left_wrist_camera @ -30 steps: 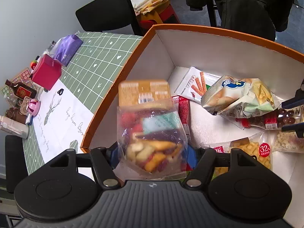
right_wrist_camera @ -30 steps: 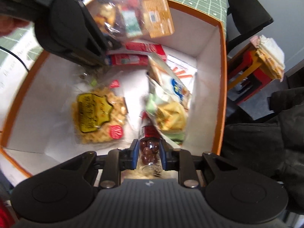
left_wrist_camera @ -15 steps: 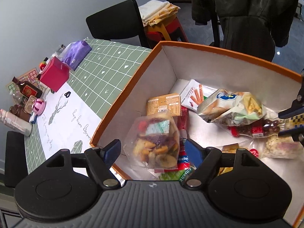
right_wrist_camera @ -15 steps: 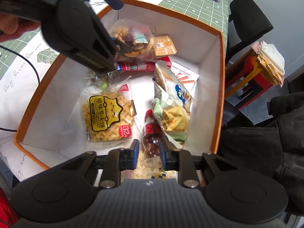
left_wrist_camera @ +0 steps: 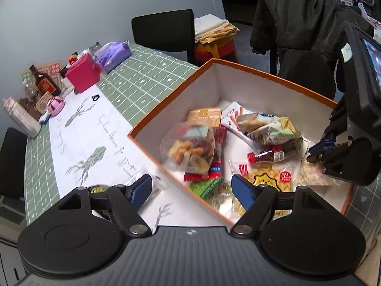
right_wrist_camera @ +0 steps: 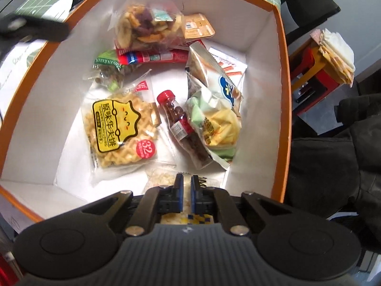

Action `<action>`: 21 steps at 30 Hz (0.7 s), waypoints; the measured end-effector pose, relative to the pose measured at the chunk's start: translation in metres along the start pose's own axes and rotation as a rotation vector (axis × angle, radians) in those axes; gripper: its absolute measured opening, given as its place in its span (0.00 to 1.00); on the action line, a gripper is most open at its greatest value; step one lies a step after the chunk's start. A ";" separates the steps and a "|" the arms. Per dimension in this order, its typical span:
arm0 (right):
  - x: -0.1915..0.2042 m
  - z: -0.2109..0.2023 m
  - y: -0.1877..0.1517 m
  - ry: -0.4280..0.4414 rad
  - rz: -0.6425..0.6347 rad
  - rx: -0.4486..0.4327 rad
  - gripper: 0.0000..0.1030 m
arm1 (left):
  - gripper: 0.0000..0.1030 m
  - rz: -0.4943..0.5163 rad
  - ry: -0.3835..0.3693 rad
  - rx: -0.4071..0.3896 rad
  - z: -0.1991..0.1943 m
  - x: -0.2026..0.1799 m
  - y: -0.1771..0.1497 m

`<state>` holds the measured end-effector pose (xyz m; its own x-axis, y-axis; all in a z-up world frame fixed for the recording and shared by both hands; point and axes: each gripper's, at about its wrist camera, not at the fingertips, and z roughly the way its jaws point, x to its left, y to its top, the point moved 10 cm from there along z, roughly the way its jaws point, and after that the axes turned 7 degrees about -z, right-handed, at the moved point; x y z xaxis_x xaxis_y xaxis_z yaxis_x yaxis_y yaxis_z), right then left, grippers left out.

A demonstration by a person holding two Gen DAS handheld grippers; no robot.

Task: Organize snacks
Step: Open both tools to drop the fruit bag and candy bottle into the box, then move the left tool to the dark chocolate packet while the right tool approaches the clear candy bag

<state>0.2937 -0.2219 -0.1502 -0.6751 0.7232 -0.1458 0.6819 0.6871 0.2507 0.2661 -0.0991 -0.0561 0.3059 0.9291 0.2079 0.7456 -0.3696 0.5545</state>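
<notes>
left hand-held gripper point(left_wrist_camera: 191, 189) wide open, empty, above near edge of orange box point(left_wrist_camera: 171, 94) on desk point(left_wrist_camera: 133, 81). right hand-held gripper point(right_wrist_camera: 187, 186) jaws just closing, now shut over clear packet point(right_wrist_camera: 159, 178) at box floor; grip on it unclear. dried fruit bag point(left_wrist_camera: 189, 146), waffle pack point(right_wrist_camera: 119, 131), bottle point(right_wrist_camera: 177, 116) inside box.

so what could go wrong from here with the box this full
1. The right tool is nearly shut on the edge of a small clear packet; so thin a pinch may slip or tear the film.
2. The red-capped bottle lies loose beside it and could roll if nudged.
3. The dried fruit bag rests on other snacks and may slide.
</notes>
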 end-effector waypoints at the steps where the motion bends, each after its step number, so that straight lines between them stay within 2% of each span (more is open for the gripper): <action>1: 0.003 -0.003 0.001 -0.006 -0.011 -0.006 0.03 | 0.87 -0.010 -0.002 0.003 -0.002 0.001 -0.004; 5: 0.017 -0.019 0.005 -0.025 -0.059 -0.044 0.03 | 0.87 -0.054 -0.018 0.009 -0.011 0.006 -0.022; 9: 0.033 -0.038 0.010 -0.038 -0.086 -0.119 0.04 | 0.86 -0.087 -0.019 0.000 -0.021 0.009 -0.038; 17: 0.078 -0.087 0.028 -0.042 -0.082 -0.326 0.28 | 0.86 -0.203 -0.022 -0.062 -0.055 0.020 -0.062; 21: 0.103 -0.107 0.037 -0.010 -0.063 -0.429 0.29 | 0.86 -0.261 -0.019 -0.082 -0.067 0.031 -0.079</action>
<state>0.2191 -0.1294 -0.0532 -0.7074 0.6829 -0.1822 0.4593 0.6401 0.6158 0.1771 -0.0398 -0.0398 0.1214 0.9920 0.0343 0.7503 -0.1143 0.6512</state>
